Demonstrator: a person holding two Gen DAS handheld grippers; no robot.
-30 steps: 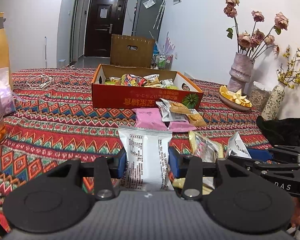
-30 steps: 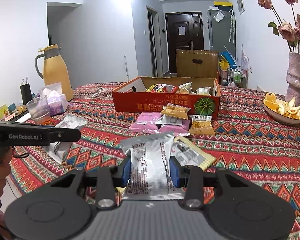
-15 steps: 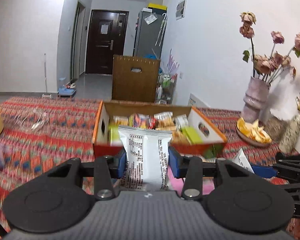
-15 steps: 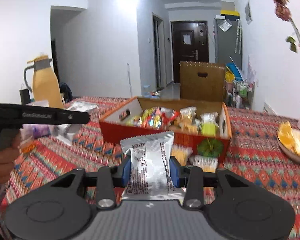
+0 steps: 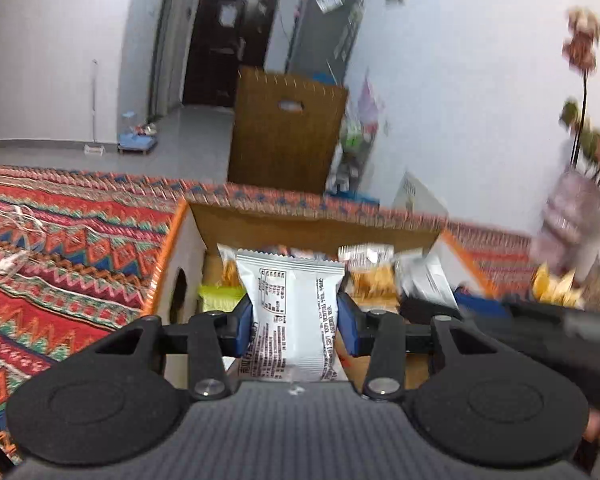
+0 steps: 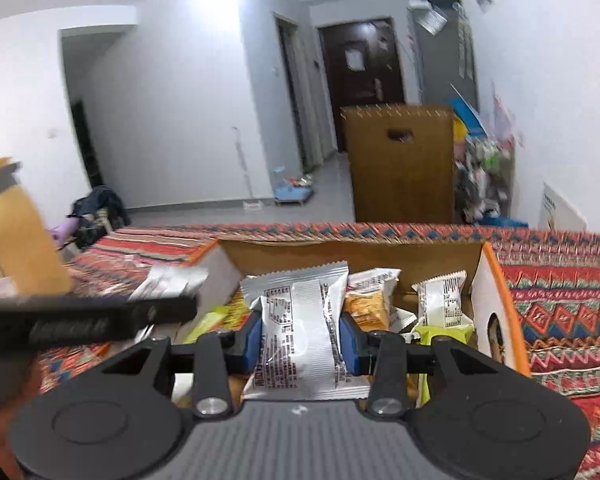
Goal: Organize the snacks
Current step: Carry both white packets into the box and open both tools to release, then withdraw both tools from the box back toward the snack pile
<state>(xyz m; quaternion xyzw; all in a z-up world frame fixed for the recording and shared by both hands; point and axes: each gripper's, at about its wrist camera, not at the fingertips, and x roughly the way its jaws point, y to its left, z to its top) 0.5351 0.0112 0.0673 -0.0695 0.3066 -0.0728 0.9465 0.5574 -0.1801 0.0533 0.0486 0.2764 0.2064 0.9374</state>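
A bench under a striped red cloth carries an orange-edged cardboard box that holds a loose heap of snack packets. The left tongs are clamped on a silver packet standing upright between the blue pads, poised over the near left part of the box. The right tongs grip a second silver packet the same way above the middle of the box.
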